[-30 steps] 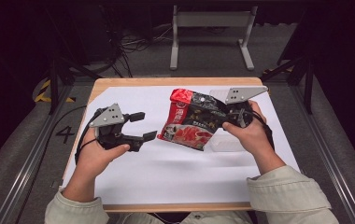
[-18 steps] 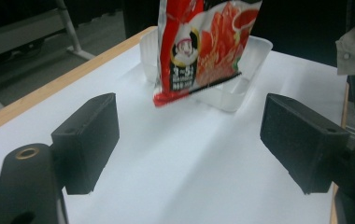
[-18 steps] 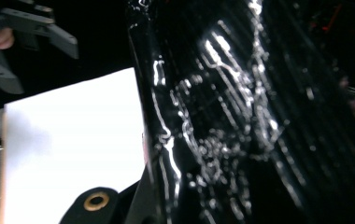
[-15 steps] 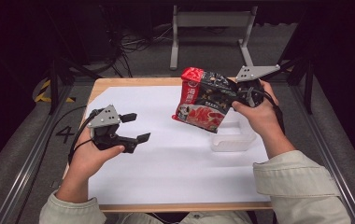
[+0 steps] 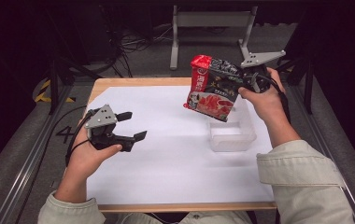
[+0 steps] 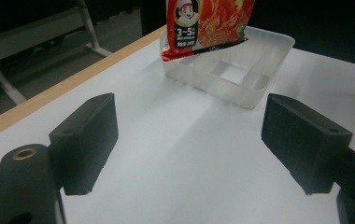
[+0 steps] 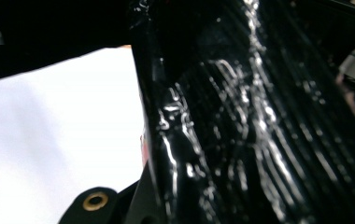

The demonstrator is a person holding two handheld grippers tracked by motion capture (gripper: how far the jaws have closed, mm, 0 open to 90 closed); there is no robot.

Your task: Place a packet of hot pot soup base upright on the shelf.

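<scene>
Your right gripper (image 5: 241, 83) has the snack bag (image 5: 211, 88) clamped, hanging above the clear tray (image 5: 231, 135).
Left gripper (image 5: 131, 126) sits wide open, nothing between.

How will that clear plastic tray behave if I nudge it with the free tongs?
The clear tray looks thin-walled and empty, so probably light and quick to slide on the smooth white sheet. Its low, wide shape should resist tipping. The walls may flex under a pinch.

Snack bag (image 5: 213, 88) higher, above tray (image 5: 231, 135)
</scene>
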